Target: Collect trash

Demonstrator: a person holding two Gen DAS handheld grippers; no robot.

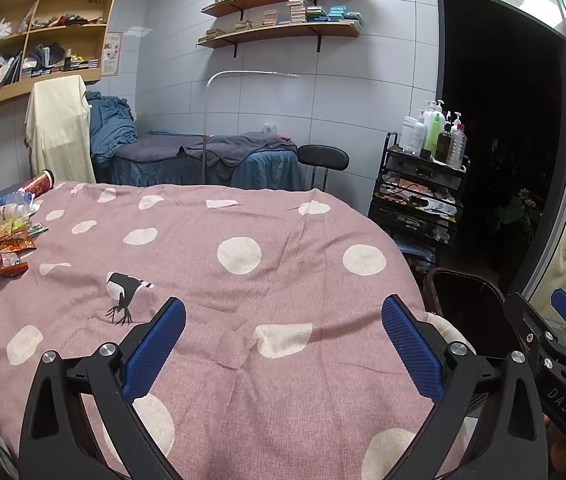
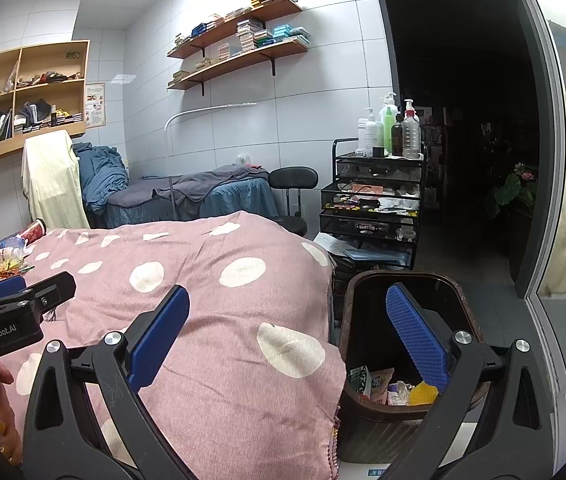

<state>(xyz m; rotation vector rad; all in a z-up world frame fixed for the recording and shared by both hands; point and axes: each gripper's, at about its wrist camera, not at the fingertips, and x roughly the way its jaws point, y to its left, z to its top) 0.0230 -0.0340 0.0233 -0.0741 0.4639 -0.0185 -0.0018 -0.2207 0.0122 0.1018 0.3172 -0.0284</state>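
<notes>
Snack wrappers (image 1: 5, 246), a plastic bottle (image 1: 13, 202) and a red cup (image 1: 39, 186) lie in a pile at the far left of the pink spotted bedspread (image 1: 243, 280). They also show small in the right wrist view (image 2: 7, 264). A brown trash bin (image 2: 367, 412) stands on the floor at the bed's right corner, with several wrappers (image 2: 387, 386) in its bottom. My left gripper (image 1: 283, 340) is open and empty above the bedspread. My right gripper (image 2: 287, 336) is open and empty, its right finger (image 2: 415, 336) over the bin.
A black trolley (image 2: 375, 208) with bottles stands behind the bin, next to a dark doorway (image 2: 463, 120). A massage bed (image 1: 203, 160), a black stool (image 1: 323, 158) and a floor lamp (image 1: 207, 120) stand beyond the bed. Wall shelves hang above.
</notes>
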